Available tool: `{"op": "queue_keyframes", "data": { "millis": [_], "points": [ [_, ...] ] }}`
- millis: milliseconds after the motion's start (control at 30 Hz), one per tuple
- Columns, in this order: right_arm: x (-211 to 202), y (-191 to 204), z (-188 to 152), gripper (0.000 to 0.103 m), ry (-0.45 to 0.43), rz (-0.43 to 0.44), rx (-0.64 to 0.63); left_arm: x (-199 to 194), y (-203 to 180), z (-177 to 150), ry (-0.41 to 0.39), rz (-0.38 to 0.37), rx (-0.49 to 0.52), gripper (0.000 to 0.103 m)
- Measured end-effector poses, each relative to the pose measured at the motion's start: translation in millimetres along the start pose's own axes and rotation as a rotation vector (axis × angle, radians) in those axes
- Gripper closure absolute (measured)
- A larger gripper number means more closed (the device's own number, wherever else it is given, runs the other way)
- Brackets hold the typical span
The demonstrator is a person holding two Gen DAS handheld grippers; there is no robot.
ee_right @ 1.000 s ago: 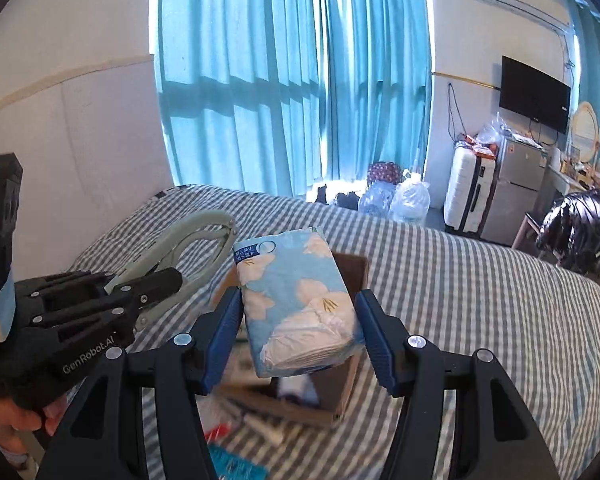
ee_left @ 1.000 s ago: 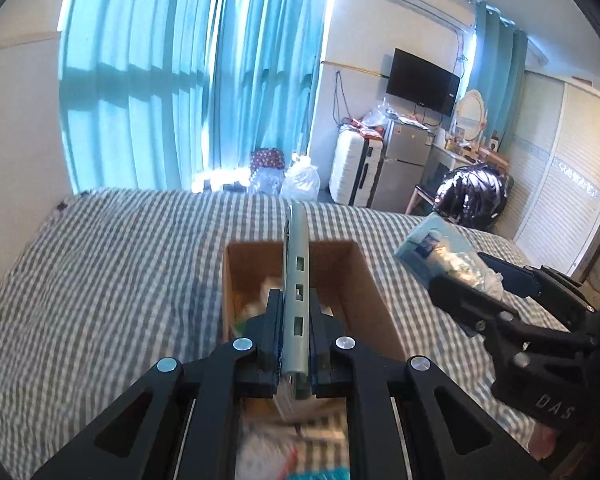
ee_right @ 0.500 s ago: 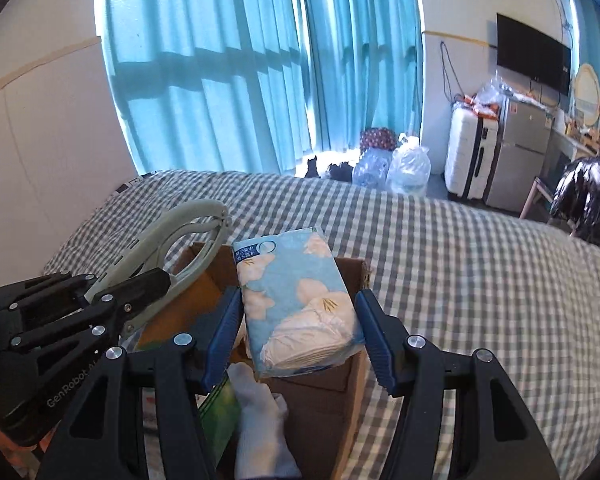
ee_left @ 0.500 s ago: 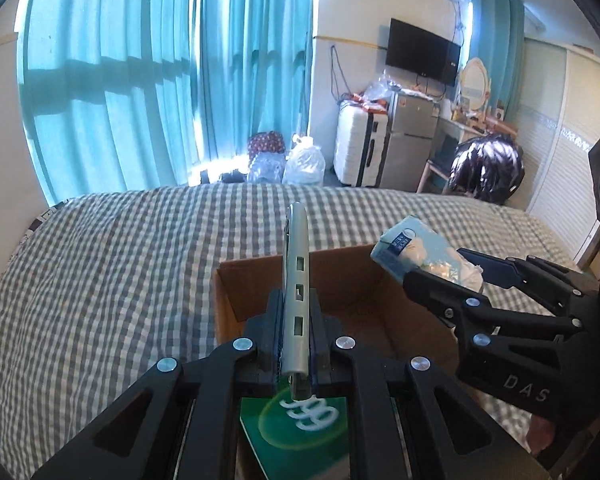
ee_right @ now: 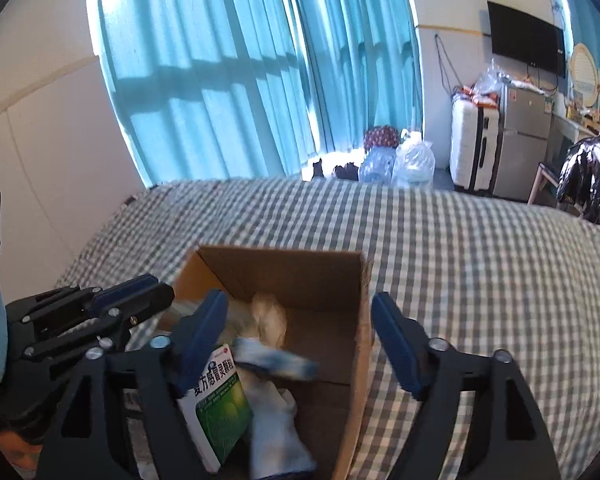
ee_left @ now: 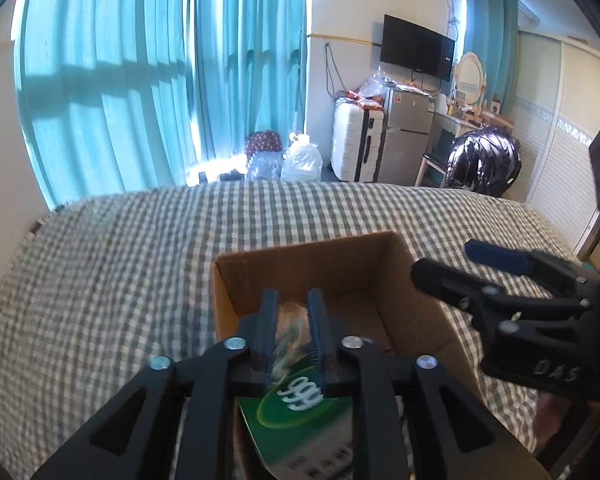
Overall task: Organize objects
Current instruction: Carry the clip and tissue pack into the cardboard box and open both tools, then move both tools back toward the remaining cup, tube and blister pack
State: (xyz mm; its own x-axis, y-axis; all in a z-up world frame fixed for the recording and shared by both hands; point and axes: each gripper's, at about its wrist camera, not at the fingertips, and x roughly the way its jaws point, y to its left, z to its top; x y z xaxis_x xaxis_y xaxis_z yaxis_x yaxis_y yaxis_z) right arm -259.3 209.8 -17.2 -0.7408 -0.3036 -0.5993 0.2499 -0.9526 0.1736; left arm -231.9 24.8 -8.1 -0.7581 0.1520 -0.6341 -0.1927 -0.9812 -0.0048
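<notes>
An open cardboard box [ee_left: 312, 256] [ee_right: 340, 276] sits on the checked bed. My left gripper [ee_left: 293, 310] hangs over the box with its fingers slightly apart; a blurred grey-green clip [ee_left: 286, 350] is dropping between them. My right gripper [ee_right: 300, 320] is open wide over the box; the blue flowered tissue pack [ee_right: 276, 358] is blurred, falling into the box below it. Inside the box lie a green-and-white medicine box [ee_right: 220, 404] [ee_left: 300, 412] and white cloth [ee_right: 272, 436]. Each gripper shows in the other's view, the right one [ee_left: 500, 280] and the left one [ee_right: 112, 304].
The grey-and-white checked bedspread [ee_left: 100, 280] [ee_right: 480, 264] spreads all round the box. Beyond the bed's far edge are teal curtains [ee_left: 160, 80], plastic bags [ee_left: 300, 160], a white suitcase [ee_left: 352, 148] and a small fridge [ee_left: 404, 136].
Both grippers have opened over the box. The left let go of the grey-green clip and the right let go of the tissue pack; both objects are dropping into the box.
</notes>
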Motion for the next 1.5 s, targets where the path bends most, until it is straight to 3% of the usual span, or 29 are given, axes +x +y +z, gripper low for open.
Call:
{"op": "queue_keyframes", "data": {
  "millis": [33, 100, 167, 300, 367, 433, 567, 800, 1000, 1233, 1500],
  "points": [
    [-8.0, 1.2, 2.8, 0.020, -0.011, -0.006, 0.001, -8.5, -2.4, 2.2, -0.010, 0.010, 0.003, 0.059],
    [-30.2, 4.9, 8.2, 0.016, -0.038, -0.025, -0.005, -27.5, -3.7, 6.9, -0.038, 0.021, -0.013, 0.038],
    [-53.3, 10.0, 13.6, 0.014, -0.063, -0.037, -0.018, -48.6, -3.2, 10.8, -0.070, 0.017, -0.038, 0.036],
    [-111.2, 26.7, 20.4, 0.010, -0.115, -0.071, -0.063, -96.0, -5.3, 15.3, -0.112, 0.029, -0.056, 0.019],
    [-135.9, 35.2, 22.1, 0.010, -0.135, -0.077, -0.074, -125.9, -9.3, 13.9, -0.149, 0.030, -0.057, 0.018],
    [-162.9, 43.4, 19.8, 0.009, -0.153, -0.080, -0.078, -145.6, -10.4, 13.0, -0.163, 0.029, -0.063, 0.015],
    [-208.2, 58.4, 5.6, 0.005, -0.180, -0.084, -0.096, -189.0, -13.3, 0.6, -0.199, 0.045, -0.081, 0.000],
    [-263.3, 70.7, -36.2, 0.000, -0.196, -0.084, -0.109, -233.7, -11.5, -33.0, -0.206, 0.085, -0.090, 0.000],
    [-274.5, 79.1, -71.0, 0.000, -0.191, -0.100, -0.136, -242.4, -5.1, -70.9, -0.174, 0.113, -0.108, 0.000],
    [-238.6, 74.7, -116.0, 0.000, -0.134, -0.112, -0.135, -223.1, 2.7, -128.2, -0.150, 0.168, -0.141, 0.000],
    [-150.7, 57.4, -162.6, 0.000, -0.003, -0.153, -0.139, -142.8, 10.5, -180.6, -0.031, 0.148, -0.195, 0.000]
  ]
}}
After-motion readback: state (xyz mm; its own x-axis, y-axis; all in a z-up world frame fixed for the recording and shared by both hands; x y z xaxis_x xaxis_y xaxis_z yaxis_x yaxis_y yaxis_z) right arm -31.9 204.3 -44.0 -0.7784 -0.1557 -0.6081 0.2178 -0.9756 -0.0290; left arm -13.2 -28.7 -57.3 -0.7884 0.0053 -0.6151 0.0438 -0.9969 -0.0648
